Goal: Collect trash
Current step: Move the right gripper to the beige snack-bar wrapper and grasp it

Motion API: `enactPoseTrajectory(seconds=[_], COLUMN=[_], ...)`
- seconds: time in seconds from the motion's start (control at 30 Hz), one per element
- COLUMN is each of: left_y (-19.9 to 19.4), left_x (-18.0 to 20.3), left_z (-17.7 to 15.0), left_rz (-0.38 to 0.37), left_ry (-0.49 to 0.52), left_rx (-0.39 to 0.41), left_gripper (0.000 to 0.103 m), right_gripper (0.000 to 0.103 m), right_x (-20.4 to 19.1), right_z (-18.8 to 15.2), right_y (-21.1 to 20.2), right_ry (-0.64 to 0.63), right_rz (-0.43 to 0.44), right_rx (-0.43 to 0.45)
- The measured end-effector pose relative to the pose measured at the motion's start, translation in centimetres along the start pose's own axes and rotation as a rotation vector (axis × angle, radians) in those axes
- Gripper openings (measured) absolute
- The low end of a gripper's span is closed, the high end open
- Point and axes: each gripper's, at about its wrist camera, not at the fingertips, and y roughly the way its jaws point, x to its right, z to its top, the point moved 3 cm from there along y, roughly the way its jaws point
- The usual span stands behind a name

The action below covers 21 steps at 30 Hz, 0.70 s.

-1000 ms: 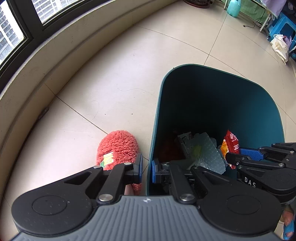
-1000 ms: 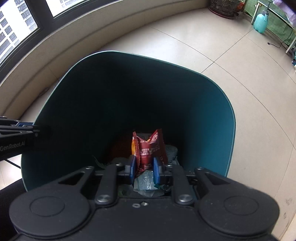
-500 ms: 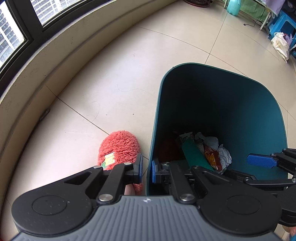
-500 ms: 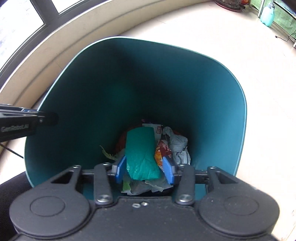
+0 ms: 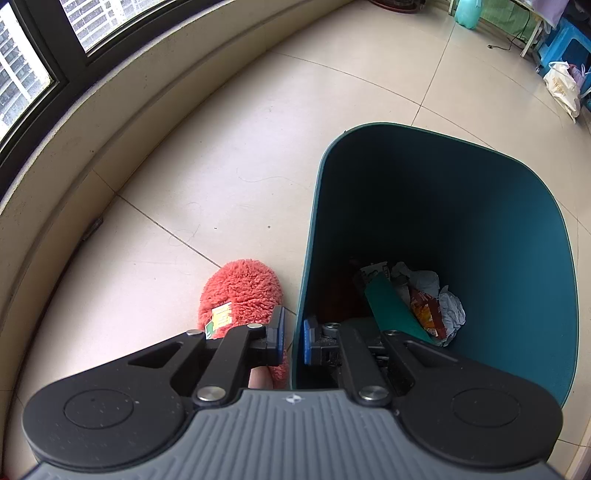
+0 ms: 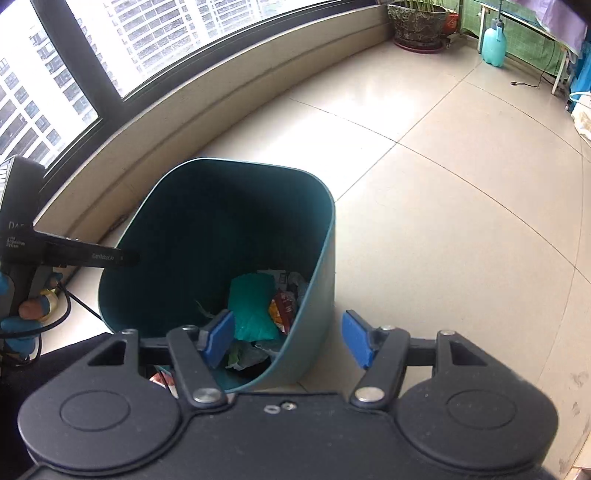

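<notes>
The left gripper [image 5: 293,341] is pinched on the near wall of the teal bin [image 5: 535,295], one blue pad outside the rim and the other inside, the thin wall pressed between them; the bin stands on the pale tiled floor [image 5: 221,147] beside a curved low wall under dark-framed windows [image 6: 74,74]; a fuzzy coral slipper [image 5: 242,295] with a small yellow-green tag lies on the floor just outside the bin, beside the outer pad; at the bottom of the bin lies the collected trash: a flat green packet [image 5: 391,306] leaning across the heap, a red and orange snack wrapper [image 5: 424,314] next to it, and crumpled white paper [image 5: 448,306] against the far side; the right gripper [image 6: 288,341] hangs above the bin's near right corner, its jaws opening, spread wide with nothing between the blue pads, the left pad over the bin's interior and the right pad over bare floor outside it; in the right wrist view the left gripper's black finger reaches in from the left to the bin's rim, with a gloved hand [image 6: 26,314] on its handle; farther off stand a potted plant [image 6: 417,22] and a turquoise spray bottle [image 6: 493,46].
</notes>
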Motion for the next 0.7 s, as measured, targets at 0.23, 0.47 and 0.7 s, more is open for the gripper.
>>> enactPoseTrajectory(seconds=[0.23,0.47,0.7], left_y=[0.0,-0.2,-0.1], left_x=[0.0,0.0,-0.2], left_z=[0.0,0.1,0.2], left_rz=[0.004,0.016,0.006], left_ry=[-0.005,-0.009,-0.024], left_rx=[-0.002,0.001,-0.011], left_gripper=[0.009,0.009,0.009], right_gripper=[0.082,0.099,0.1], right_x=[8.7,16.7,23.8], right_z=[-3.6,-7.6,-12.3], right_y=[2.0,7.3,13.7], right_ry=[0.223,0.481,0.896], right_rz=[-0.109,-0.23,-0.232], right_rx=[-0.043,-0.12,-0.227])
